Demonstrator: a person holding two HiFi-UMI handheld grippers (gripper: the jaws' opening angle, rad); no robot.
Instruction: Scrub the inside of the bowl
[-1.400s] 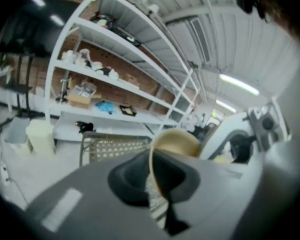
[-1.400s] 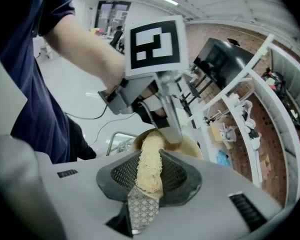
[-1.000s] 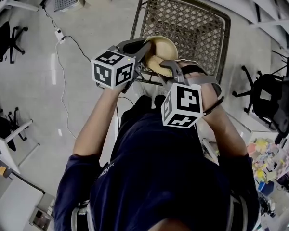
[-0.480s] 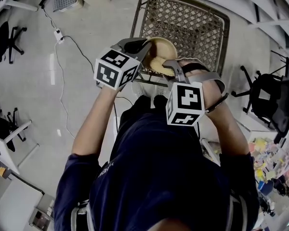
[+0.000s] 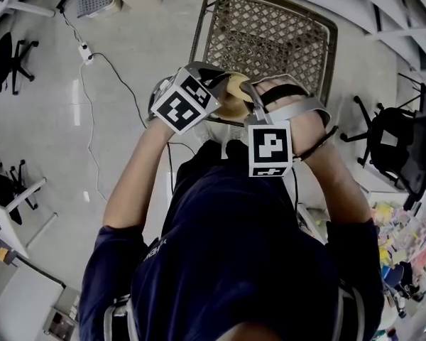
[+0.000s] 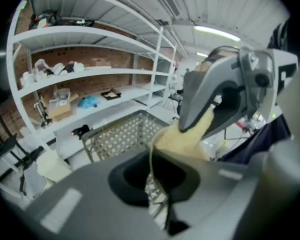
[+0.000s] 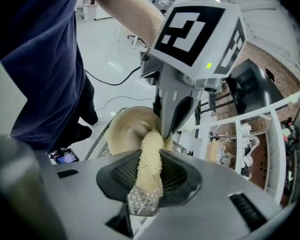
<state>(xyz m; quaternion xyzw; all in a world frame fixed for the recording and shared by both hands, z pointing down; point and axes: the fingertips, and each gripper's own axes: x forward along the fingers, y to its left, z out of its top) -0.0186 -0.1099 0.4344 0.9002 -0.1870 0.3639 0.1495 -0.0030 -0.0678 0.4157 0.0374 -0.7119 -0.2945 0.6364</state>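
Between the jaws of the left gripper (image 6: 152, 160), closed almost flat together: the thin rim of the bowl (image 7: 128, 129), caught edge-on and held up in the air. Angled forward and down, with the marker cube (image 5: 184, 101) turned up and leftward in the head view. Just past those jaws, against the bowl's inner wall, a yellow sponge (image 7: 150, 170), clamped tight in the right gripper (image 7: 151, 153), aimed more steeply down and meeting the left one nearly tip to tip. Both forearms (image 5: 138, 183) bent inward in front of the body, hands tucked behind the cubes.

Hard to make out from the head view: most of the bowl, covered by the two grippers and the right hand (image 5: 298, 116), bar a tan sliver between them. Blurred in the left gripper view: the sponge and the bowl's edge. Cut off in the right gripper view: part of the bowl's rim, behind the left gripper's fingers (image 7: 167, 104) and the sponge.

Counted: two grippers, one bowl, one sponge. Below and just beyond the gripper tips, one wire basket (image 5: 270, 30). Farther out past the left gripper, several tiers of white shelving (image 6: 90, 79) before a brick wall (image 6: 105, 56); off to either side of the pair, at least two office chairs (image 5: 394, 144).
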